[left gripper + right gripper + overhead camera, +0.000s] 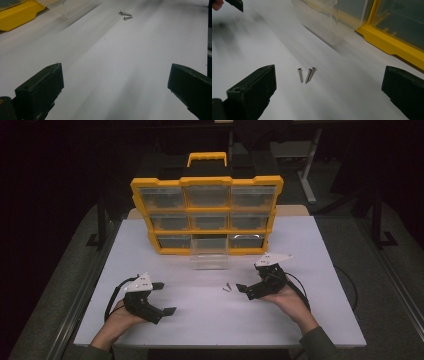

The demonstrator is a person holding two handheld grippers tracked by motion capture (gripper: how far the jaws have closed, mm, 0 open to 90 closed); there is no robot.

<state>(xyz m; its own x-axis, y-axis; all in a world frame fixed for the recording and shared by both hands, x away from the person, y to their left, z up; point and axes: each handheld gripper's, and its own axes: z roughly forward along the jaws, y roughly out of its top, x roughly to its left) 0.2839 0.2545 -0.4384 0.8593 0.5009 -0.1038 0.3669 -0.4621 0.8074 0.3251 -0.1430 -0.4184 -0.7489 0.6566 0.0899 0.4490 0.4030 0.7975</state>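
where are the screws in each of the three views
High view: screws at table centre, just left of the right gripper.
Left gripper view: screws at top, right of centre.
Right gripper view: screws at centre, between the jaws.
Shared landmark: clear drawer.

Dull metal screws [306,75], matt white table [342,100]

High cam looks fwd and down over whole bench [310,270]. Each tool cam sits low, close; both share the screws [306,74].

two screws [125,15] beyond spread jaws
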